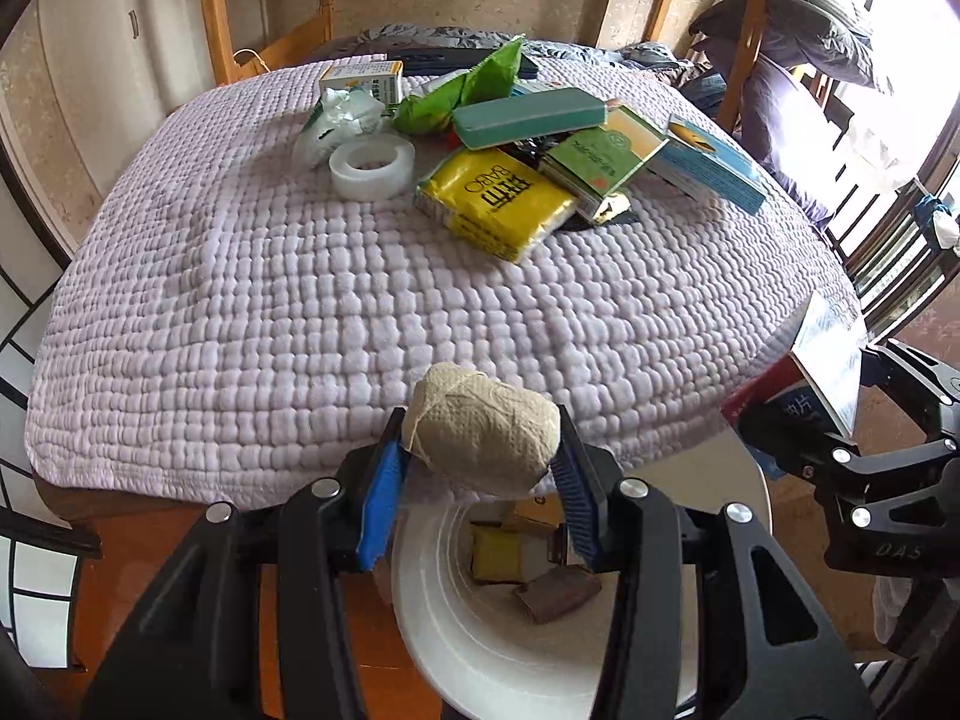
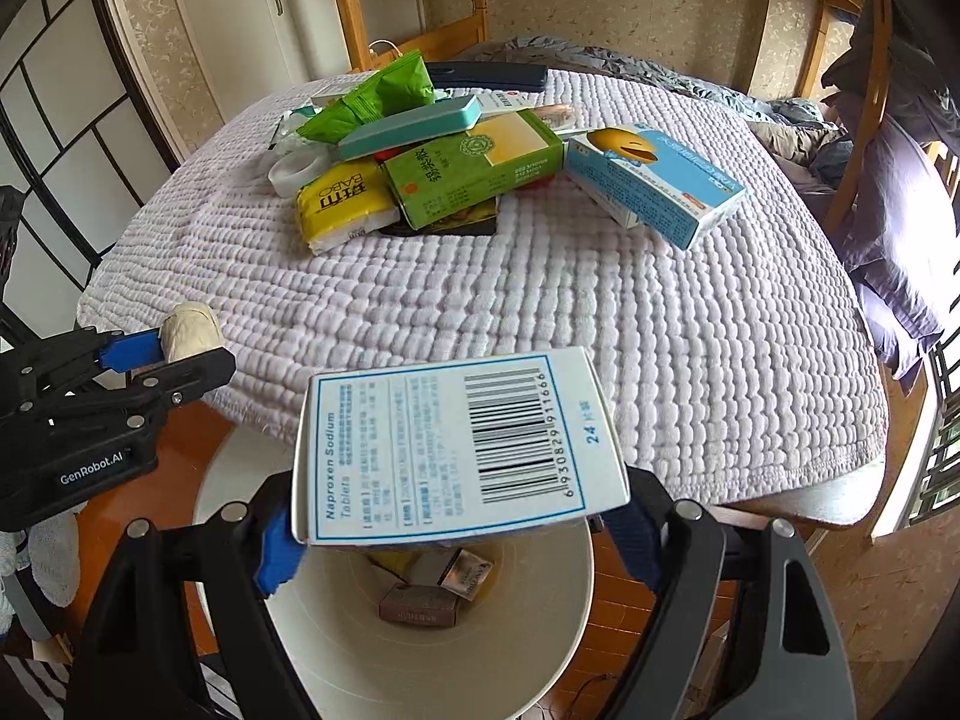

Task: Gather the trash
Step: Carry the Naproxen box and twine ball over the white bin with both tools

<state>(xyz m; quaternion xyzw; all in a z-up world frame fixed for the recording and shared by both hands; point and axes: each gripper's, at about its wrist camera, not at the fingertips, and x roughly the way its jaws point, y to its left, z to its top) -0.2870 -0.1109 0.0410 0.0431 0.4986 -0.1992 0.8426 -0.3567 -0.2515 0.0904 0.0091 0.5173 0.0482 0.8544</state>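
My left gripper (image 1: 480, 456) is shut on a crumpled beige paper wad (image 1: 483, 435), held above the near rim of a white trash bin (image 1: 438, 630). My right gripper (image 2: 456, 540) is shut on a white and blue medicine box (image 2: 456, 444), barcode up, directly over the same bin (image 2: 540, 630). Small boxes lie at the bin's bottom. In the right wrist view the left gripper (image 2: 174, 348) and its wad (image 2: 192, 324) show at the left. The right gripper (image 1: 798, 414) with its box (image 1: 831, 360) shows at the left wrist view's right edge.
A table under a lilac quilted cloth (image 1: 300, 300) carries a pile at its far side: yellow tissue pack (image 1: 498, 198), tape roll (image 1: 372, 168), teal case (image 1: 528, 117), green box (image 2: 474, 168), blue box (image 2: 654, 186), green wrapper (image 2: 372, 96). Wooden bed frames stand behind.
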